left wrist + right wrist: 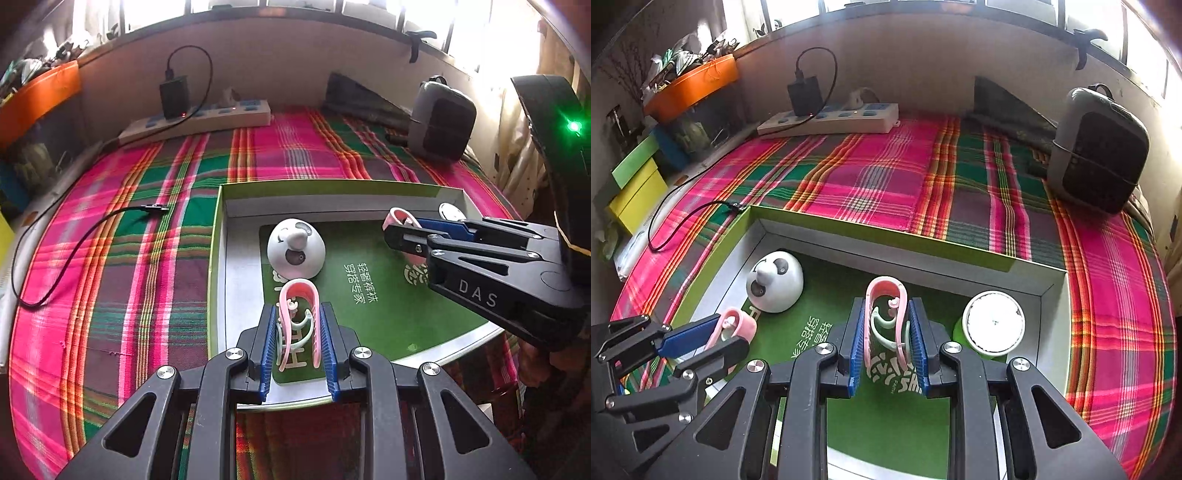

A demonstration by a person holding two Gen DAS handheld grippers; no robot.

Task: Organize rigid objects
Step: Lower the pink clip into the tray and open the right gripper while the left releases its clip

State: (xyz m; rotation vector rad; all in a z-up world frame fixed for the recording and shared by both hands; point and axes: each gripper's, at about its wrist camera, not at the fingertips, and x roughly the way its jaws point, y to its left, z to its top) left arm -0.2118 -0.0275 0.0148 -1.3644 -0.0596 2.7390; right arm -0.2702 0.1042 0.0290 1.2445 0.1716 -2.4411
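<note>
Currently clamped: left gripper (298, 334) jaws on a pink clip (299, 314), right gripper (888, 341) jaws on a second pink clip (886, 314). Both held over the green-lined box (849, 229), near a panda figure (774, 281) and white round lid (993, 322). Box resting on plaid cloth (879, 177).

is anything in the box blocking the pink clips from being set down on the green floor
Nothing visible does. Each pink clip, left and right, hangs over bare green floor. The panda dome sits beyond the left tongs, the white lid beside the right tongs.
</note>
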